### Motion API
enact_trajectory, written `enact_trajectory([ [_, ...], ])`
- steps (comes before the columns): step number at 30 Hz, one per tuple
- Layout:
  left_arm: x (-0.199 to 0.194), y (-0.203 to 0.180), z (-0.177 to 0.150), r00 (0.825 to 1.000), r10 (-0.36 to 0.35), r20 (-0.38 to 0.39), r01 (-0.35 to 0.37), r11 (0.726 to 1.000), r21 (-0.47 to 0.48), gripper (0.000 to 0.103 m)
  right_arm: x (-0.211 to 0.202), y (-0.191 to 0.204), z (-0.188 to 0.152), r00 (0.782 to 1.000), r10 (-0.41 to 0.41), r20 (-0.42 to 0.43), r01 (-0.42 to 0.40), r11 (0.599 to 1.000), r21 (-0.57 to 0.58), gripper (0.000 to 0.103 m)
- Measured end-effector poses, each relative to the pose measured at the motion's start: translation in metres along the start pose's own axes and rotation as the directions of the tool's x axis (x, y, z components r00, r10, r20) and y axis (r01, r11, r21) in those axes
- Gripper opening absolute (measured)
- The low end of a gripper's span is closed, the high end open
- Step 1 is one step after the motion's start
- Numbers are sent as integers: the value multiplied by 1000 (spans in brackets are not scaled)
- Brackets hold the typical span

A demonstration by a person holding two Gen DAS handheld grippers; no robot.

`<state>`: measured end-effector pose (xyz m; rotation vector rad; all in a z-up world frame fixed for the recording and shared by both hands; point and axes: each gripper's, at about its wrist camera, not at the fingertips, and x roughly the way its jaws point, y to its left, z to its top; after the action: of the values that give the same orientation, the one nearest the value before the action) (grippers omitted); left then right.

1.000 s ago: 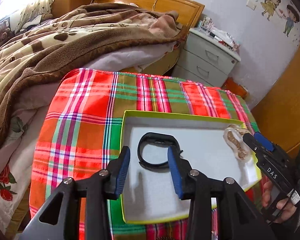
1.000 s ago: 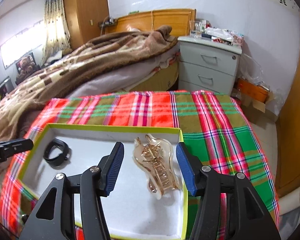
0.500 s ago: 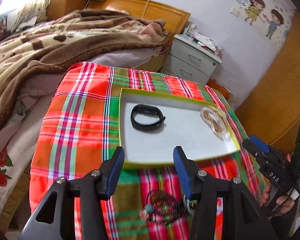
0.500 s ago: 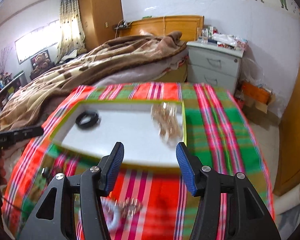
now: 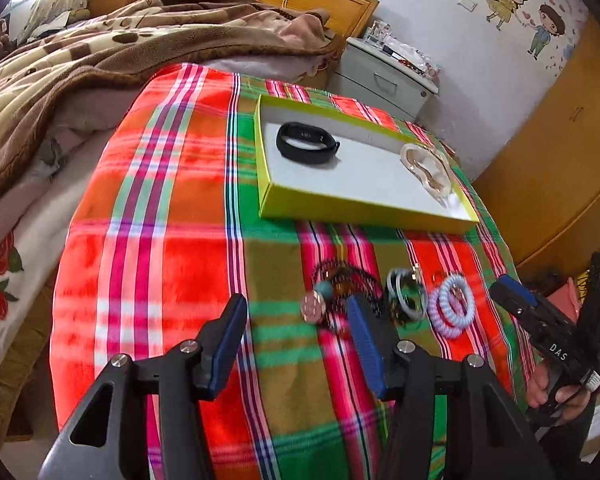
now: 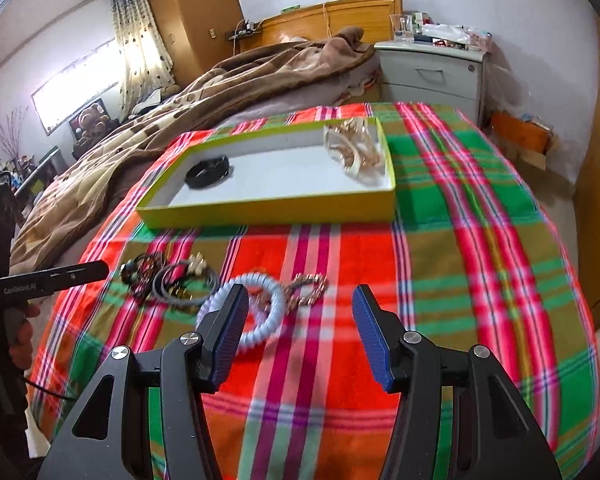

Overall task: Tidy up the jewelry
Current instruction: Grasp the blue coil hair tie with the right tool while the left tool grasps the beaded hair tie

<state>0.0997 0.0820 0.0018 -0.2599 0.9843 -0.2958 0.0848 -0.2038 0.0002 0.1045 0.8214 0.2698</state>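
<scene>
On the plaid cloth, just on the near side of the yellow-green box, the unsorted jewelry lies in a loose row: a dark beaded necklace with a teal bead and a round pinkish pendant, grey hair ties tangled with small gold and cream pieces, a pale blue coil hair tie, and a gold chain-link piece on the far right of the row. Inside the box, on its white matte floor, a black rubbery wristband sits at the left end and a translucent amber claw clip at the right end, well apart. Step in hand, as I judge it: between items, two placed, fetching the next. Left gripper has jaws wide apart and empty, poised over cloth just left of the necklace. Right gripper likewise spread and empty, its left finger overlapping the coil tie in view; contact cannot be told. Next move likely calls for lowering onto one piece and pinching it clear of its neighbours; the necklace and grey ties look tangled, so they may drag together. Cloth is soft, woven, slightly draped at the edges.
</scene>
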Motion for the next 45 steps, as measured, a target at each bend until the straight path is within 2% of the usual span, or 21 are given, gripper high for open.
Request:
enact_trajectory([
  [3,4,3,-8,999,-28,-47,27,1000,-13,54,5,5,-4,1000,12,-20,-12,1000,-5,48],
  [5,5,3,-13,999,-23,-45,22,1000,-18,54,9,8,-5,999,21,-32,-21,1000,-1,47],
  [8,5,3,-15,998,-54,-45,52,998,-25,54,14,11,-5,999,26,-39,-26,1000,-2,45],
  [10,5,1,-16,998,-47,-42,46,999,-9,54,18,12,-5,999,25,-47,-25,1000,-4,35],
  [13,5,3,-15,998,-50,-40,49,998,-27,54,25,13,-4,997,30,-66,-30,1000,-2,29],
  [16,6,6,-13,998,-49,-44,47,998,-37,54,29,16,-6,996,33,-81,-34,999,-11,19],
  [17,6,6,-13,998,-47,-45,45,998,-35,54,29,17,-6,996,31,-80,-32,999,-14,12],
  [25,12,2,-3,998,-44,-46,42,999,-29,54,23,10,-7,998,25,-59,-25,1000,9,10],
  [34,26,-12,8,998,39,-54,-38,999,24,54,11,6,-5,999,39,-7,-39,999,39,10],
  [38,34,-24,8,992,116,-52,-110,989,98,45,7,4,-3,999,43,13,-44,998,48,10],
  [45,39,-30,13,990,132,-59,-124,985,124,28,7,1,-3,998,50,26,-52,997,63,10],
])
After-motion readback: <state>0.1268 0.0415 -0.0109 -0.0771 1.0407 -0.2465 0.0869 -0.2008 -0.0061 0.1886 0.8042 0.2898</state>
